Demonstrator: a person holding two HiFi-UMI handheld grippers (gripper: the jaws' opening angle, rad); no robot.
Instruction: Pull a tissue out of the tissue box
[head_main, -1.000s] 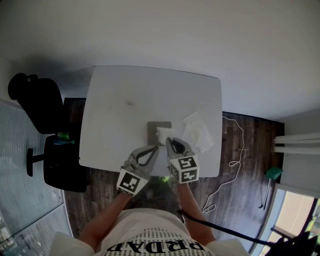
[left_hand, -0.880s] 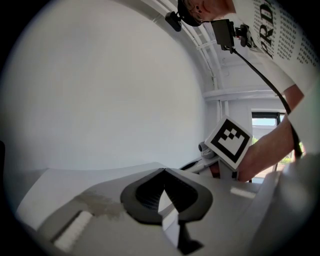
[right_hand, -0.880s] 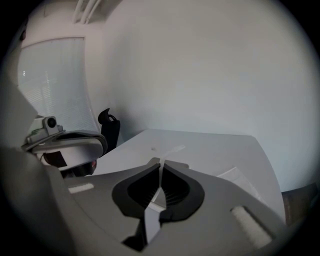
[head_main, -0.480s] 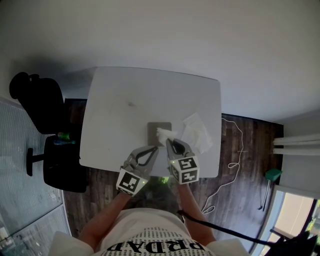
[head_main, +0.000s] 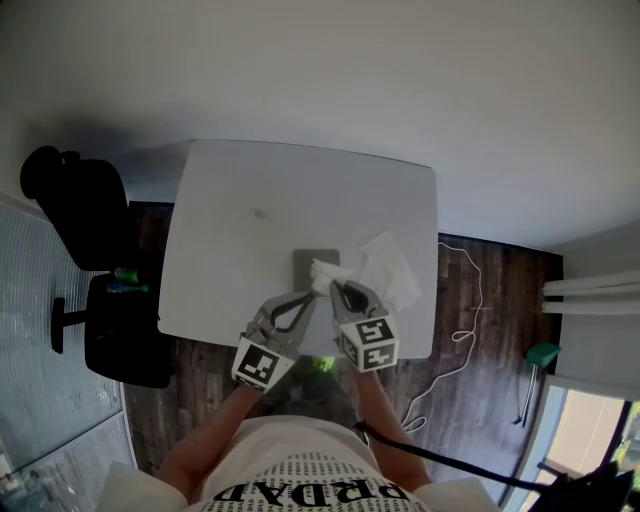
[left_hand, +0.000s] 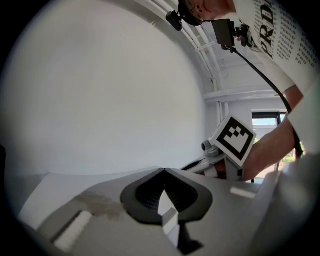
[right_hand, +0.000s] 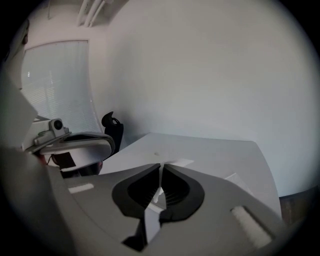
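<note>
Head view is showing the right hand-held gripper pinching shut on a white tissue that is rising from the grey tissue box just ahead of its tips. The left hand-held gripper is hovering closed and empty just beside it, near the box's closest corner. The pull is looking unfinished: the tissue's base seems to be sitting in the slot, so it needs drawing up and back until free. Loose tissues are lying just right of the right hand-held gripper. The counter edge is running under both grippers, with bare counter stretching beyond the box.
</note>
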